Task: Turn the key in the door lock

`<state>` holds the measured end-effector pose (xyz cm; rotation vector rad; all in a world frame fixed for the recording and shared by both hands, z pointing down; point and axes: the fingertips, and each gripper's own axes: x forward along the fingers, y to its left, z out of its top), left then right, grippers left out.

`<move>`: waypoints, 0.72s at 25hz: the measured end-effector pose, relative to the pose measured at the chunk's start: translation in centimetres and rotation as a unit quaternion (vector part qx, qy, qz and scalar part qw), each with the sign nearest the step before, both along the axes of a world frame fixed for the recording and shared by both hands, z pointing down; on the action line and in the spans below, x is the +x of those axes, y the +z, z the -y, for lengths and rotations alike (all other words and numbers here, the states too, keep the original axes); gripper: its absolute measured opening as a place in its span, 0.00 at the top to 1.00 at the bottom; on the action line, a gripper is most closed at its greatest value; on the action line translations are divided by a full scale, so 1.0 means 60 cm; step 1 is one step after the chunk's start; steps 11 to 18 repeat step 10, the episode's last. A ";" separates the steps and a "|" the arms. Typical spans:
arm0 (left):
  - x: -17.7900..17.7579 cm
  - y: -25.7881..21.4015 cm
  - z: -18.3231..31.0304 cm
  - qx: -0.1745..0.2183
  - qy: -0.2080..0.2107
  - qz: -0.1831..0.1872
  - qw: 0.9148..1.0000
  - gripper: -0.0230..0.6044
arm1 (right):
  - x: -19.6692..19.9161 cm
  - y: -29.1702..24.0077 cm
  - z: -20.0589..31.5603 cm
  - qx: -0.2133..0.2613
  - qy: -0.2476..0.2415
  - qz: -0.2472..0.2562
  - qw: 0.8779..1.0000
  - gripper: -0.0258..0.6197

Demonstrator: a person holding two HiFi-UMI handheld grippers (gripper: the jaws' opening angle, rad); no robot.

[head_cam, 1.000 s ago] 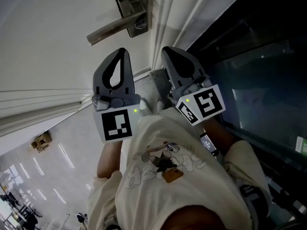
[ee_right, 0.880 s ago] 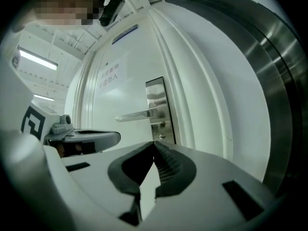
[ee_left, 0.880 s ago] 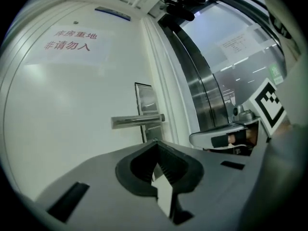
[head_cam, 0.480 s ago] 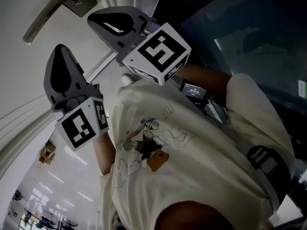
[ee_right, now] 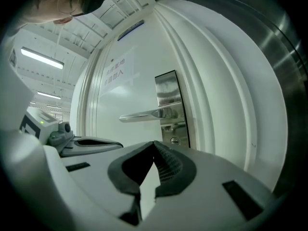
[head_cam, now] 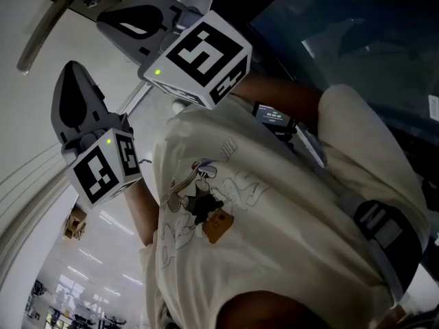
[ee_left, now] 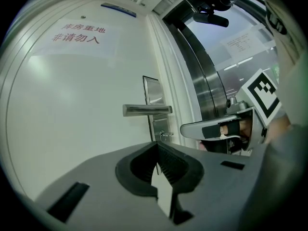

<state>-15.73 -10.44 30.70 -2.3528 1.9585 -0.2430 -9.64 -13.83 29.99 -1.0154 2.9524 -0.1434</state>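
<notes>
The white door's silver lever handle (ee_left: 147,110) sits on a steel lock plate (ee_left: 153,93), and a small key (ee_left: 165,134) sticks out of the lock below it. In the right gripper view the lever handle (ee_right: 149,113) shows above the round lock cylinder (ee_right: 173,140). My left gripper (ee_left: 156,146) is shut and empty, pointing at the door a short way off. My right gripper (ee_right: 154,143) is also shut on nothing and faces the lock. In the head view the right gripper (head_cam: 104,22) is above the left gripper (head_cam: 71,67), below the lever handle (head_cam: 38,29).
A paper notice (ee_left: 82,35) hangs on the door. A white door frame (ee_right: 216,105) and a steel post (ee_left: 207,81) with dark glass stand to the right of the lock. The person's cream shirt (head_cam: 260,211) fills the lower head view.
The head view has swung, so the handle now sits in the top left corner. The right gripper has shifted up and toward the door, now above the left one.
</notes>
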 end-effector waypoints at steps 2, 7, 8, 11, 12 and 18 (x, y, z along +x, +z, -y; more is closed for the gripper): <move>0.000 -0.002 0.002 0.004 0.000 -0.002 1.000 0.95 | 0.000 -0.002 0.002 0.004 0.000 -0.002 1.000 0.95; 0.009 0.010 0.010 0.002 0.013 -0.002 1.000 0.95 | 0.012 0.015 0.005 0.004 0.006 -0.001 1.000 0.95; 0.013 0.011 0.010 0.001 0.016 -0.001 1.000 0.95 | 0.017 0.016 0.005 0.004 0.009 -0.001 1.000 0.95; 0.021 0.011 0.007 0.001 0.020 0.002 1.000 0.95 | 0.027 0.017 0.004 0.004 0.014 -0.002 1.000 0.95; 0.021 0.011 0.007 0.001 0.020 0.002 1.000 0.95 | 0.027 0.017 0.004 0.004 0.014 -0.002 1.000 0.95; 0.021 0.011 0.007 0.001 0.020 0.002 1.000 0.95 | 0.027 0.017 0.004 0.004 0.014 -0.002 1.000 0.95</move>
